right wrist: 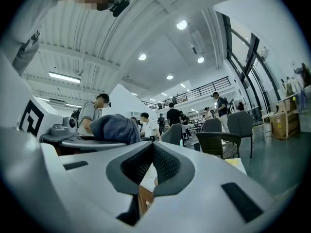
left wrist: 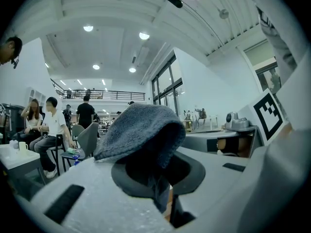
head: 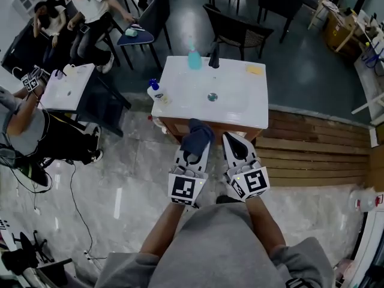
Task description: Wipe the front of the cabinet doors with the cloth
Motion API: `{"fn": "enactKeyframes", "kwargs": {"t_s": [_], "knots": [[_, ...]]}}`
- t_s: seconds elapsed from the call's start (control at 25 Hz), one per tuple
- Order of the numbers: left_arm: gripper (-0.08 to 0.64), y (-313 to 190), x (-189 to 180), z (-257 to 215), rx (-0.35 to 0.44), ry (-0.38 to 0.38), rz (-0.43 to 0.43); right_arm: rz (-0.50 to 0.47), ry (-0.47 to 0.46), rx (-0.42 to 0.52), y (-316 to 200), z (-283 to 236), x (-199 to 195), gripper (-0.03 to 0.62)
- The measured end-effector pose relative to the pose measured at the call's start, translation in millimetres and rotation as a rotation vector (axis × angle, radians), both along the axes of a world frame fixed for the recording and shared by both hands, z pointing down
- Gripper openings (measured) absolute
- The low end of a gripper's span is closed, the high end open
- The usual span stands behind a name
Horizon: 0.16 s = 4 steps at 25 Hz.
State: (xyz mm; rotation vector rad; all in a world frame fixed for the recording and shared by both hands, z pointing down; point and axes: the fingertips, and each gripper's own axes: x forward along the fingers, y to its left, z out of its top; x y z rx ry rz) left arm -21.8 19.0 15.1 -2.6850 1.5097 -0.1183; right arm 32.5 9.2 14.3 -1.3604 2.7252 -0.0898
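The left gripper (head: pixel 193 158) is clamped on the cloth (head: pixel 199 134), a dark, thick bunch that bulges over the jaw tips; the left gripper view shows the same cloth (left wrist: pixel 141 130) pinched between the jaws with a tail hanging down through them. It sits at the front edge of the white counter (head: pixel 180 104), just left of the middle and right above the wooden cabinet (head: pixel 217 128). Seen this steeply from above, only a thin strip of the cabinet front shows, so I cannot tell whether the cloth touches the doors.

The right gripper (head: pixel 233 141) hangs just beside it with its jaws together on nothing, as its own view (right wrist: pixel 151 155) confirms.

The wiping seems about to begin or barely begun. The next move likely calls for lowering the cloth below the counter's front edge, pressing it flat to a door, and sweeping across.
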Motion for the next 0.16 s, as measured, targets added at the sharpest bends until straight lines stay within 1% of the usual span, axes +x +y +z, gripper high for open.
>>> {"fn": "enactKeyframes", "kwargs": {"t_s": [0.16], "knots": [[0.040, 1.7, -10.0, -5.8, 0.007, 0.007, -0.007, -0.002, 0.007, 0.013, 1.2, -7.8, -6.8, 0.009]]}}
